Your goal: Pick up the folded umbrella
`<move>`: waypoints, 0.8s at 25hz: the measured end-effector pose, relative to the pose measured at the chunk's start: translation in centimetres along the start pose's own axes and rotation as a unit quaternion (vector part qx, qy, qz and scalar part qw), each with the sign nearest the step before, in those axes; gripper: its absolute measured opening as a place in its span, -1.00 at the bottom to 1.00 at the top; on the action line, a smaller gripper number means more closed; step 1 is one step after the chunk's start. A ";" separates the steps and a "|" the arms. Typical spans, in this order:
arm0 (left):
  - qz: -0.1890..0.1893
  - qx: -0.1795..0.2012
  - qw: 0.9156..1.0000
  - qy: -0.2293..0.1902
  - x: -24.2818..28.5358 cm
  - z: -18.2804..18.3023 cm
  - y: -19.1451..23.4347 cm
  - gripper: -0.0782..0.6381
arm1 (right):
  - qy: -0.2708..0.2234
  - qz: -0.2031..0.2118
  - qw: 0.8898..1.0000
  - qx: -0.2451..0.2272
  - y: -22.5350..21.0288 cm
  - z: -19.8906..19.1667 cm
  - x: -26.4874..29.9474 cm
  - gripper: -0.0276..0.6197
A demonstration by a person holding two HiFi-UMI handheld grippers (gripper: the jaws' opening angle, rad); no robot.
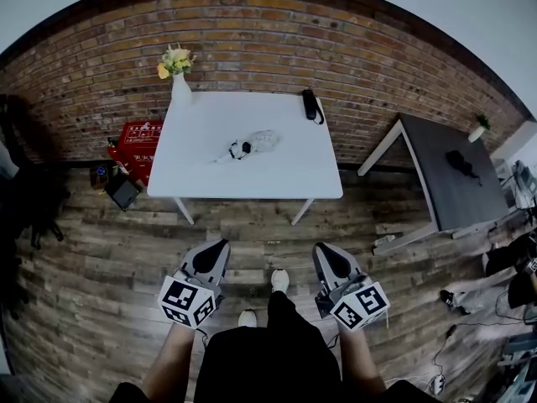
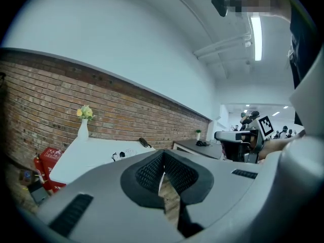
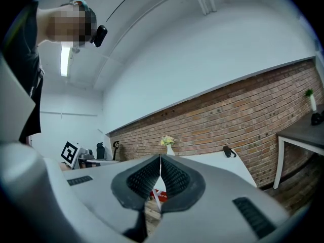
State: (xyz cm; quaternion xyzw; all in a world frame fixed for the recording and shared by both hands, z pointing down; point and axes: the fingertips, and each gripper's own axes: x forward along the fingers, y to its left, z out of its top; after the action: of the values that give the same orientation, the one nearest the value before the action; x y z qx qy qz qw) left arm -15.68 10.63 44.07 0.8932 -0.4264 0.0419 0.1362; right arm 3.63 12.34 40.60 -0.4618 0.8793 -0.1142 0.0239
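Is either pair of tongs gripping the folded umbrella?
No, the folded umbrella lies on the white table, away from the left tongs and right tongs, both shut and empty.

The left tongs [image 1: 220, 246] and right tongs [image 1: 322, 250] point forward side by side, jaws closed, empty.

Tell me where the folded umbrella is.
In the head view the folded umbrella lies near the middle of the white table, forward and right of the flower vase at its back left corner.
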 end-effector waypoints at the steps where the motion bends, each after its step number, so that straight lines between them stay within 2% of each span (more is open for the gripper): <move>1: 0.002 -0.001 1.000 0.000 0.2 -0.1 0.2 -0.74 | 0.001 0.003 1.000 0.000 -0.1 -0.1 0.3 -0.85; 8: 0.017 0.000 1.000 0.007 3.3 0.1 1.6 -0.74 | 0.009 0.017 1.000 -0.001 -2.9 -0.3 3.2 -0.85; 20: 0.049 0.008 0.999 0.006 12.3 3.5 3.5 -0.74 | 0.016 0.060 0.998 -0.001 -11.0 2.1 9.5 -0.85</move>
State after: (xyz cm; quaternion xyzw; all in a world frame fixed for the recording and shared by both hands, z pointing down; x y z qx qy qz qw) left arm -10.70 -1.65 43.79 0.8721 -0.4685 0.0570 0.1292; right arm 7.38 -1.82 41.59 -0.4062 0.9058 -0.1197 0.0161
